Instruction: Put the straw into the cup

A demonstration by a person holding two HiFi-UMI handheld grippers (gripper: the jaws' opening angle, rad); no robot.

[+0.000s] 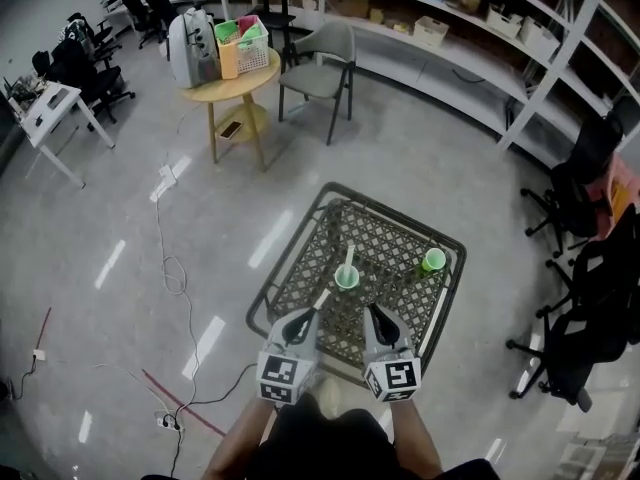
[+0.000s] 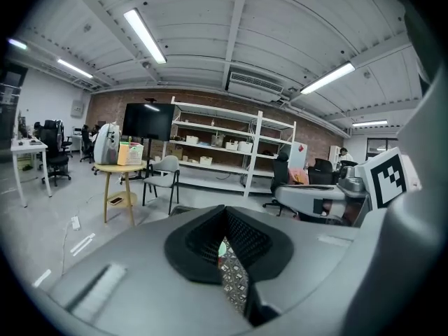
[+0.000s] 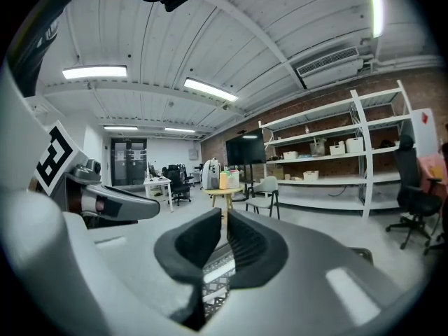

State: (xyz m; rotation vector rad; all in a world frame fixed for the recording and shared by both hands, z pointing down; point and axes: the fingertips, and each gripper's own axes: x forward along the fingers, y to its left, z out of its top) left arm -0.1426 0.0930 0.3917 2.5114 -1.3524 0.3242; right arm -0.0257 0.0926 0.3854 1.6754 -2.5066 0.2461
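A green cup stands near the middle of the black lattice table, with a white straw sticking up out of it. A second green cup stands empty near the table's right edge. My left gripper hovers just in front of the first cup, slightly to its left; its jaws are shut with nothing held. My right gripper hovers in front of the cup on the right side. A narrow gap shows between its pads, with nothing in it.
A round wooden side table with a basket and a white appliance stands at the far left, a grey chair beside it. Shelving runs along the back. Office chairs crowd the right side. A cable trails over the floor at the left.
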